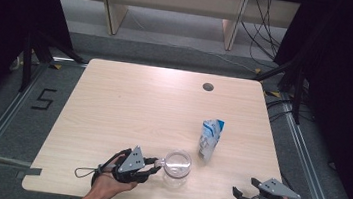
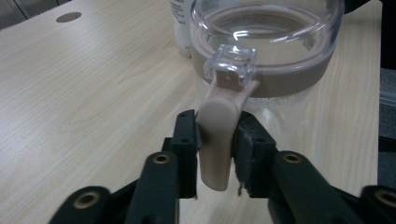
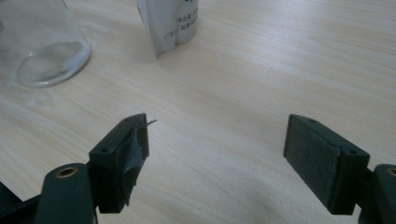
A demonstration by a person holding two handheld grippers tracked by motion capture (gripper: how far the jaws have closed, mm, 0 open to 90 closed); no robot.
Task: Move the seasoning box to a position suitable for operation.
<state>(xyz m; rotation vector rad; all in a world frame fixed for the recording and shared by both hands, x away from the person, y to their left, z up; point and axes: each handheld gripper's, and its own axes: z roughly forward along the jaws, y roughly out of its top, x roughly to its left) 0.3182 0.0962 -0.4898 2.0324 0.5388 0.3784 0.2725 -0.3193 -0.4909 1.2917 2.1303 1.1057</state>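
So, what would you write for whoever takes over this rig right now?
Left tongs: closed around the beige handle of the clear jug, pads seemingly touching it.
Right tongs: open, empty, low over the table near its front right.
Jug stands upright near the front edge; a blue-white pouch stands just behind, to its right.
Done: handle gripped.
Left: probably moving the jug; pouch untouched.
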